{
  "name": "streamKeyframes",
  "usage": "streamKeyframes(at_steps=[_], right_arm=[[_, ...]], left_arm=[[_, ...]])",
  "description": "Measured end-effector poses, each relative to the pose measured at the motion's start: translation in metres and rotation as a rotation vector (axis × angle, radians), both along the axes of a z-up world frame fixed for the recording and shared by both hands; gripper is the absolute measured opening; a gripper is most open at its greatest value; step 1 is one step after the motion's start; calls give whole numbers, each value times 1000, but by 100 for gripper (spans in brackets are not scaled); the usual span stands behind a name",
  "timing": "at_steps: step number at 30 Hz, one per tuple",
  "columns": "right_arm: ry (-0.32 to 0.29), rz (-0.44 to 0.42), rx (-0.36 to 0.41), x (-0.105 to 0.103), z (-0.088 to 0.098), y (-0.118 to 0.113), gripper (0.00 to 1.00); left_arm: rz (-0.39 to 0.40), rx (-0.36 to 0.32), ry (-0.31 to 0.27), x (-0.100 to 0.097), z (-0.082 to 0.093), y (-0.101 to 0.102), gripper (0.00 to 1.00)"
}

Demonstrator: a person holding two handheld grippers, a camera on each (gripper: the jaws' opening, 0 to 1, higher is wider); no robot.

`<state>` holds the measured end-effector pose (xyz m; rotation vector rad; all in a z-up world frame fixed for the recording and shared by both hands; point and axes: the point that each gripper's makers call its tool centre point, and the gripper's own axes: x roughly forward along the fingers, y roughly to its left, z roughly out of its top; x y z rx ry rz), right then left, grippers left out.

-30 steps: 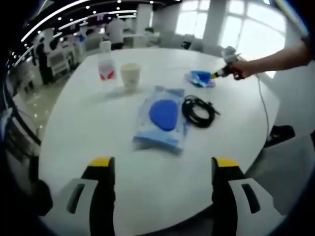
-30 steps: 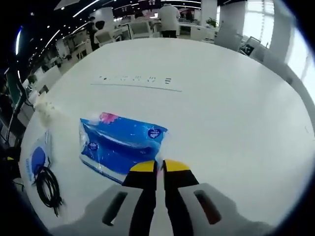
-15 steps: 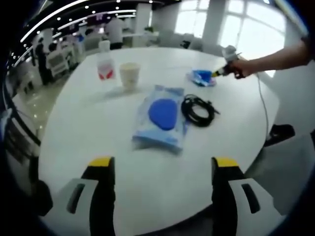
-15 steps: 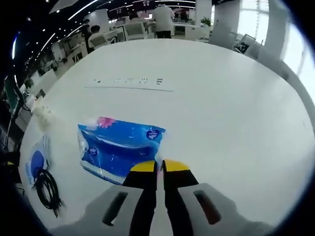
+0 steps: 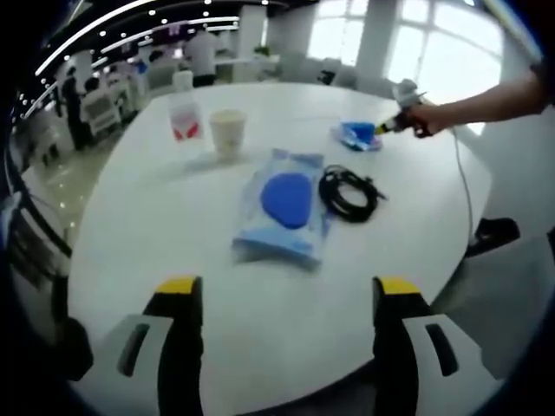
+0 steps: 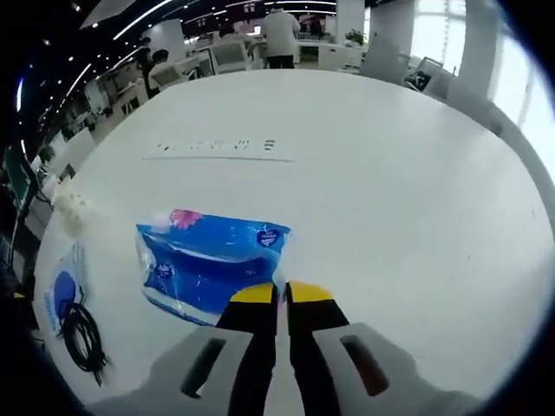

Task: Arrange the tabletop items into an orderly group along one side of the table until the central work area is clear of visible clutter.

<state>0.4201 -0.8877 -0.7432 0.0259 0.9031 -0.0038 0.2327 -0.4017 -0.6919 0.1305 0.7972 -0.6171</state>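
Right gripper (image 6: 277, 293) pinching the blue tissue pack (image 6: 208, 263); left gripper (image 5: 288, 286) wide open over the white worktop (image 5: 173, 234).

In the left gripper view, the jaws stand wide apart with nothing between them, above the near edge of the worktop. Beyond them lies a pale blue wipes pack (image 5: 285, 208) with a dark blue oval lid, and just beside it a coiled black cable (image 5: 349, 192). Farther off stand a paper cup (image 5: 229, 133) and a clear bottle (image 5: 185, 111) with a red label. At the far edge the right gripper (image 5: 382, 129), held in a hand (image 5: 422, 120), meets the tissue pack (image 5: 355, 136). In the right gripper view, the jaws are closed on the near corner of the tissue pack, which lies flat on the worktop; the wipes pack (image 6: 62, 290) and cable (image 6: 83, 336) lie well apart from it.
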Motion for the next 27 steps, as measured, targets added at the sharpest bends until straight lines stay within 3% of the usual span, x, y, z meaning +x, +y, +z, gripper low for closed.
streamKeyframes(at_steps=[15,20,27], right_arm=[[-3,0,0,2,-1,-4,4],[9,6,-16,0,-3,-8,17],[-19,8,-3,8,0,-13,24]], left_arm=[[-3,3,3,0,0,-1,77],[0,6,4,1,-2,0,77],[2,3,3,1,-2,0,77]])
